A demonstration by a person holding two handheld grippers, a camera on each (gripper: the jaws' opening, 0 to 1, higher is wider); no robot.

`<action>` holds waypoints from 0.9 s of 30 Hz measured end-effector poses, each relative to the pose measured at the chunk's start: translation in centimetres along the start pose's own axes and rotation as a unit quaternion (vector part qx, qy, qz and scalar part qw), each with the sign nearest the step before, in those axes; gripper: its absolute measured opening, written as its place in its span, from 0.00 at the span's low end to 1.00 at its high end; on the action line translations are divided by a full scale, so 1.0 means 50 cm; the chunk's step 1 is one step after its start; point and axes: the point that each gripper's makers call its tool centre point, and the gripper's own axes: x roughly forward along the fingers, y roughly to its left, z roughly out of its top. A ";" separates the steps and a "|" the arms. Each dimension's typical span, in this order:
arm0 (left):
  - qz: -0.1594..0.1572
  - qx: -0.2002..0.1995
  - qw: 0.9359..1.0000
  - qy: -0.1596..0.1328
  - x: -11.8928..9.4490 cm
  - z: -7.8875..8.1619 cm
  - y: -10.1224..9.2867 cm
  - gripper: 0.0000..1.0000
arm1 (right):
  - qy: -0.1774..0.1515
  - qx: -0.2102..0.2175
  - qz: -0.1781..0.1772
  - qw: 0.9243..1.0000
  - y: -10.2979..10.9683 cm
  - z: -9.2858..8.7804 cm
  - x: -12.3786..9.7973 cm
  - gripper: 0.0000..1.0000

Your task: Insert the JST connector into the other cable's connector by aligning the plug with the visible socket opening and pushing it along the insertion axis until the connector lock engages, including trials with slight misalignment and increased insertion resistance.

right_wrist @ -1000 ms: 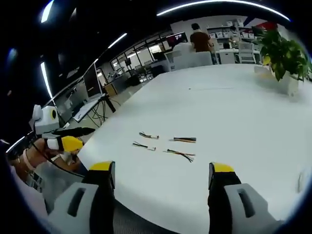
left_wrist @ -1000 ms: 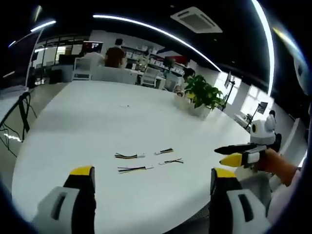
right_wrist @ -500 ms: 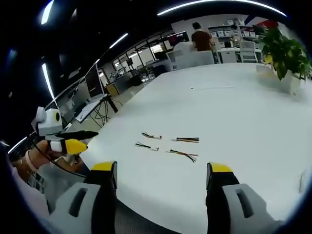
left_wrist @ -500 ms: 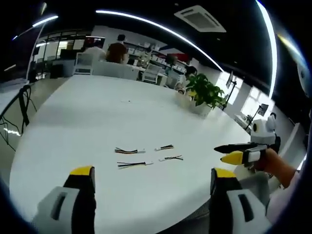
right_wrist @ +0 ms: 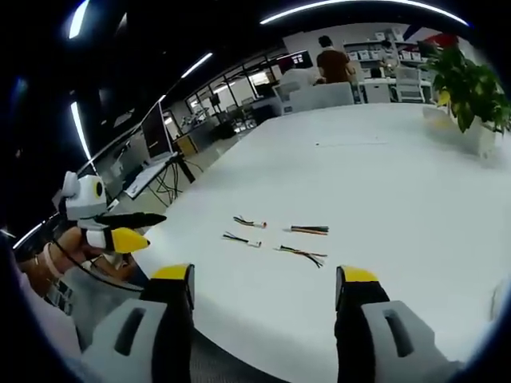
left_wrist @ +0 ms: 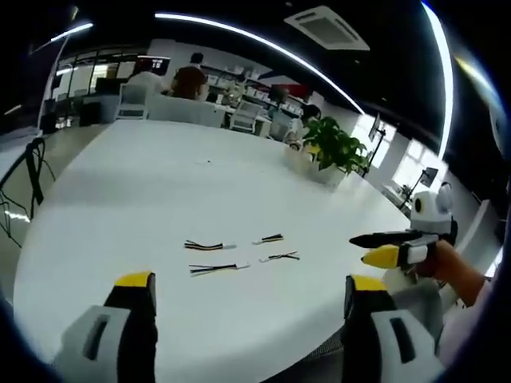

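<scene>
Four short JST cable pieces lie in a loose cluster on the white table point(left_wrist: 144, 183). In the left gripper view they are two longer ones point(left_wrist: 209, 246) point(left_wrist: 218, 270) and two shorter ones point(left_wrist: 269, 238) point(left_wrist: 283, 257). My left gripper point(left_wrist: 251, 281) hovers before the table's near edge, open, nothing between its yellow-tipped jaws. The right gripper point(left_wrist: 391, 247) comes in from the right, held by a hand. In the right gripper view the cables point(right_wrist: 249, 222) point(right_wrist: 239, 238) point(right_wrist: 310, 230) point(right_wrist: 302, 254) lie ahead of my open right gripper point(right_wrist: 264, 274); the left gripper point(right_wrist: 120, 231) hangs off the table's left edge.
A potted plant point(left_wrist: 335, 152) point(right_wrist: 471, 88) stands at the table's far side. People sit at desks point(left_wrist: 188, 84) beyond the table. A stand with hanging wires point(left_wrist: 32, 175) is off the table's left edge.
Both views have shifted slightly as the hands drift; the cables lie where they were. Both grippers stay open and off the table.
</scene>
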 end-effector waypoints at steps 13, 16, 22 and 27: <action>-0.026 0.042 0.999 -0.013 0.020 0.030 -0.006 0.96 | -0.021 -0.069 0.003 0.997 -0.011 0.065 0.023 0.68; -0.034 0.043 0.998 -0.019 0.020 0.039 -0.005 0.95 | -0.031 -0.084 0.004 0.996 -0.006 0.089 0.026 0.68; -0.039 0.041 0.998 -0.028 0.017 0.054 0.008 0.95 | -0.031 -0.101 0.007 0.994 0.003 0.090 0.031 0.67; -0.029 0.047 0.998 -0.038 0.016 0.073 0.027 0.95 | -0.023 -0.108 0.002 0.994 -0.003 0.085 0.028 0.66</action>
